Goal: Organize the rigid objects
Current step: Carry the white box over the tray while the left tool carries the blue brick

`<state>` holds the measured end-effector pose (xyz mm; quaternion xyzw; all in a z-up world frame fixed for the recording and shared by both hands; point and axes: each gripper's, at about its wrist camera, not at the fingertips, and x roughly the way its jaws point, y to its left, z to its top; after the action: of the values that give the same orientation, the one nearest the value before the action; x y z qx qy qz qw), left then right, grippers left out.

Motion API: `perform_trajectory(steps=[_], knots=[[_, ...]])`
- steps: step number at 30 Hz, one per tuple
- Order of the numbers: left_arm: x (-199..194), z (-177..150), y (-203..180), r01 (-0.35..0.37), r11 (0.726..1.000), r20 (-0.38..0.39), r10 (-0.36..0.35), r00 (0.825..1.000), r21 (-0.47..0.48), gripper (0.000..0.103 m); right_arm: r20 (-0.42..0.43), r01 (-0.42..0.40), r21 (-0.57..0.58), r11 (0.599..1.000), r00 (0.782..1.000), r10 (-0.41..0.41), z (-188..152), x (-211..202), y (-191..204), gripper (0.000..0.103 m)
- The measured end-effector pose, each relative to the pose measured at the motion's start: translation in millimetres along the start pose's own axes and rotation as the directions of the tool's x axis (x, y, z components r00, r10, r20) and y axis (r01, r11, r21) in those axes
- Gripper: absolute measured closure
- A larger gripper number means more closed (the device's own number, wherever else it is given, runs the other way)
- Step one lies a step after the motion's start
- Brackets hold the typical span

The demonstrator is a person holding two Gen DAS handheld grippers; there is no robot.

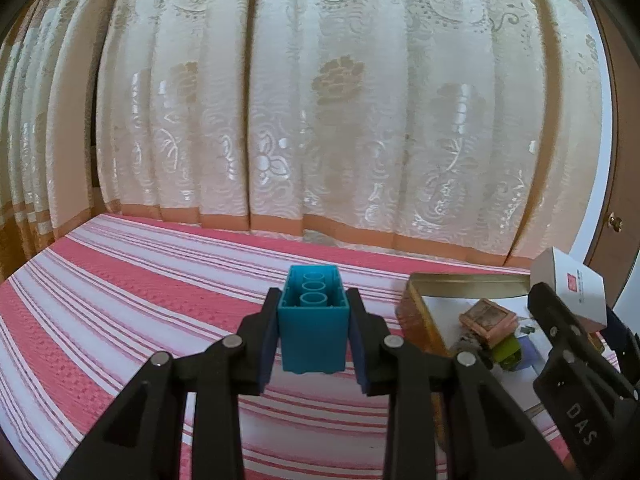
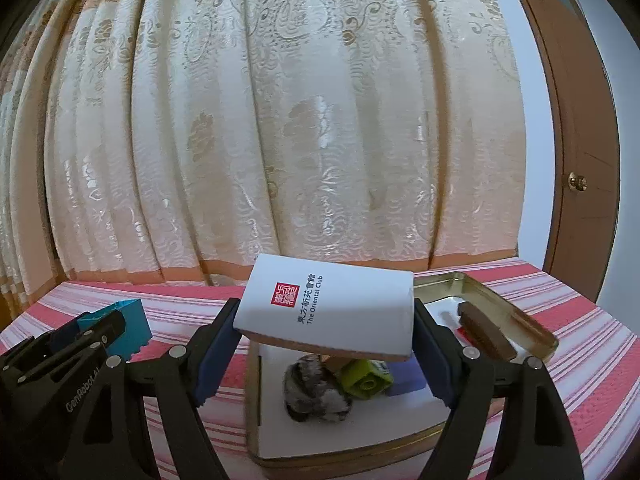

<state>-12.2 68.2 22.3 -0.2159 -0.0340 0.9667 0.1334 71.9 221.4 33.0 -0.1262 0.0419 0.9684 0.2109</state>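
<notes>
Carrying a white box [image 2: 328, 308] over the tin [image 2: 472, 284], the right gripper [image 2: 326, 344] pinched it wide (tilted); it could slip. The left gripper [image 1: 314, 336] clamped a blue brick [image 1: 313, 320].

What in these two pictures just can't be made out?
- Right wrist view: the grey lump in the tin is blurred and half hidden by the white box.
- Left wrist view: the small things in the tin are too tiny; the right gripper covers some.

We see a home bedroom: floral curtains [image 1: 320, 100] fill the frame, a striped bedcover [image 1: 140, 300] below, a wooden door [image 2: 580, 160] at right.
</notes>
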Motion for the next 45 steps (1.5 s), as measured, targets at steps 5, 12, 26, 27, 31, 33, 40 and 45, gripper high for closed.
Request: perform_trajectory(steps=[5,12,26,27,31,33,40,45], knots=[[-1,-1,-17,0.014,1.0,0.004,-0.014,1.0,0.01,0.073,0.006,0.014,0.008,1.0,1.0,-0.014,2,0,-14,0.021],[-5,0,-40,0.037,0.999,0.019,-0.037,0.999,0.025,0.073,0.014,0.04,0.019,0.999,0.999,-0.04,5,1,-35,0.021],[3,-4,-107,0.101,0.99,0.013,-0.103,0.995,0.1,0.073,-0.005,0.142,0.045,0.989,0.99,-0.142,11,19,-103,0.021],[4,-4,-111,0.105,0.989,0.01,-0.106,0.994,0.106,0.073,-0.007,0.144,0.045,0.989,0.99,-0.144,11,20,-106,0.021],[9,-6,-127,0.111,0.986,0.0,-0.112,0.994,0.124,0.073,-0.024,0.156,0.037,0.987,0.988,-0.155,12,29,-117,0.021],[11,-7,-133,0.111,0.985,-0.006,-0.111,0.994,0.132,0.073,-0.036,0.157,0.033,0.987,0.987,-0.156,12,34,-122,0.021],[20,-10,-147,0.1,0.985,-0.032,-0.096,0.995,0.144,0.073,-0.061,0.154,0.035,0.987,0.987,-0.152,15,47,-133,0.021],[28,-13,-155,0.094,0.983,-0.053,-0.086,0.995,0.156,0.073,-0.093,0.15,0.034,0.988,0.985,-0.146,14,57,-140,0.021]])
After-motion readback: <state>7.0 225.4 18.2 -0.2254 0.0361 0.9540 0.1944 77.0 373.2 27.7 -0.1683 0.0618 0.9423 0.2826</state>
